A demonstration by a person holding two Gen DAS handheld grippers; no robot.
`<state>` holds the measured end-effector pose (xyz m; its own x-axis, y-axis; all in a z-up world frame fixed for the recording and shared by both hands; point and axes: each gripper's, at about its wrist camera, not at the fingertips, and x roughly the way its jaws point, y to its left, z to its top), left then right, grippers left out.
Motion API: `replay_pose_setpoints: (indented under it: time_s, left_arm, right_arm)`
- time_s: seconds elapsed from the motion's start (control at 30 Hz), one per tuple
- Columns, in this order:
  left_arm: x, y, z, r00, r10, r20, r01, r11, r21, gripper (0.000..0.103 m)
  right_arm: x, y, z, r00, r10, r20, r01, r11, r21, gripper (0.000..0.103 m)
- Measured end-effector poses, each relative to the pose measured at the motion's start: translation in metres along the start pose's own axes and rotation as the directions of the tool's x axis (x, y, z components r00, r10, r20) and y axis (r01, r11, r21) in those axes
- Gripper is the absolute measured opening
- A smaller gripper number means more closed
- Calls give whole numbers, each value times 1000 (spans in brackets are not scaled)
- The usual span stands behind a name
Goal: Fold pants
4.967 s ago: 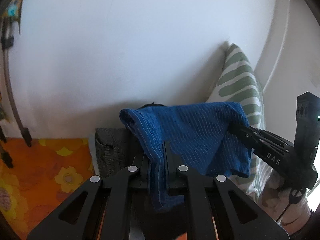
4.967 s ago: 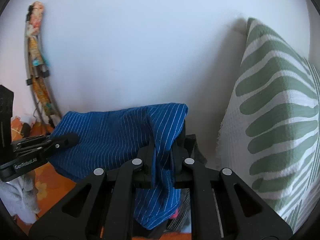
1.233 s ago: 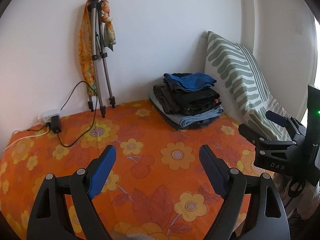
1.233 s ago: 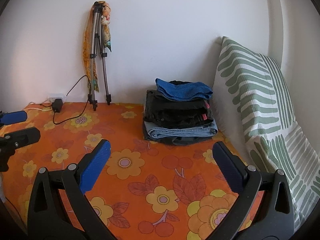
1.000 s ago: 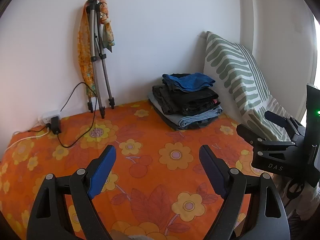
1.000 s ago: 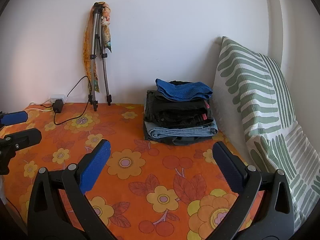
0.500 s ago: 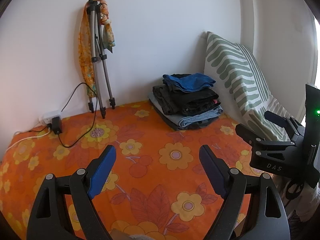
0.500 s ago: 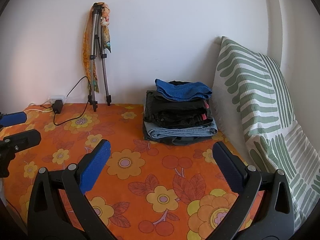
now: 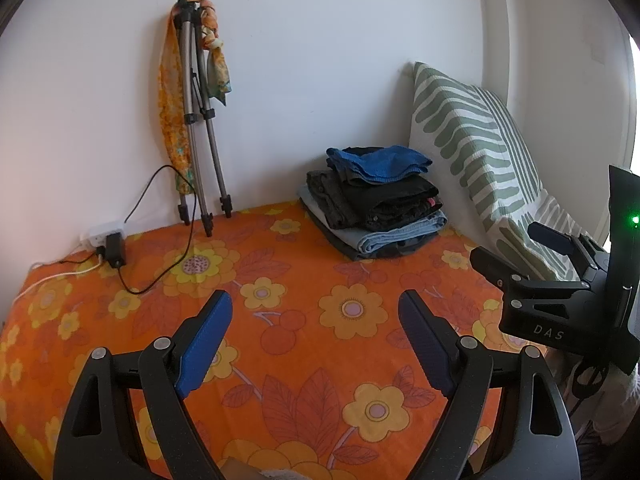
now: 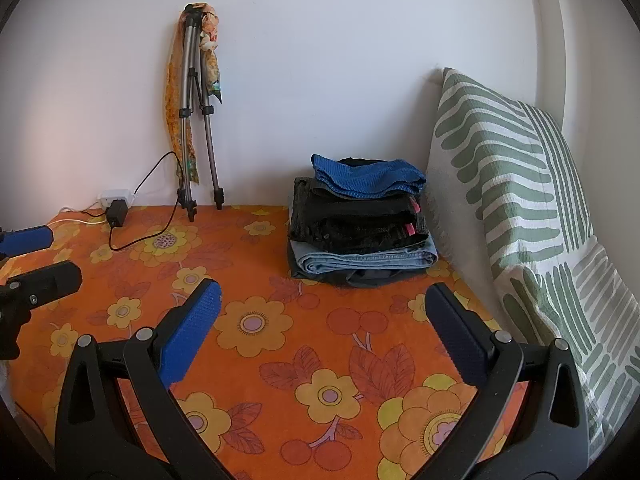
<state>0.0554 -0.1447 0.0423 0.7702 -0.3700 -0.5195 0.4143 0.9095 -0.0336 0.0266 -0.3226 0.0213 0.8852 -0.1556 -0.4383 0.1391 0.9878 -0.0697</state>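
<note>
The blue pants (image 10: 368, 178) are folded and sit on top of a pile of folded clothes (image 10: 360, 236) in the far corner, right beside the green striped pillow (image 10: 516, 184). Both grabbers hang in the air over the orange flower sheet (image 10: 280, 332), well away from the pile. The left gripper (image 9: 316, 336) has its jaws wide apart with nothing in them, and the right gripper (image 10: 320, 320) is wide and empty too. I think the folding looks done, but a few things could go wrong. The blue pants look a bit lumpy on top, so they might slide off if someone bumps the pile. The pile is tall and soft, so a poke from a grabber could tip it. A black cord (image 9: 160, 216) runs across the sheet near a tripod (image 9: 200, 120) leaning on the wall, and catching that cord could pull the tripod down.
</note>
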Motion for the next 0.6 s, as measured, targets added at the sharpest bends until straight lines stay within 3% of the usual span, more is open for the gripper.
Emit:
replay_pose_setpoints:
  time_s: [0.6]
  left_arm:
    - [-1,0,-2,1000,9,16,-9,1000,-3,86]
  right_arm:
    - [2,3,0,1000,0,-4,0,1000,-2,103]
